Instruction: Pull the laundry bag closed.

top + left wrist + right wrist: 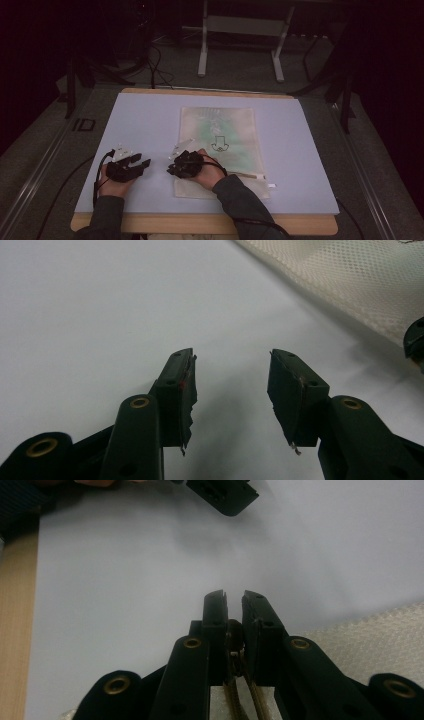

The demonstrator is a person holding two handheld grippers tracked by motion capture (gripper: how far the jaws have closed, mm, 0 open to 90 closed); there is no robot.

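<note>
While the right claw (235, 597) is pinching the cream mesh zipper bag's (235, 130) brown pull (235, 670) near the counter's (150, 120) front edge, steady, level pulling seems best. Left claw (232, 385) is waiting spread beside it.

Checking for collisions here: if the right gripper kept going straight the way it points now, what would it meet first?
Probably the left gripper. The right gripper points across the bare white mat, and the other gripper sits ahead, slightly left of its line, so it might just pass.

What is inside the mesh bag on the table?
Through the mesh bag a greenish patch and a dark arrow-shaped print show faintly. What they belong to cannot be told. The right gripper and hand cover the bag's near left part.
</note>
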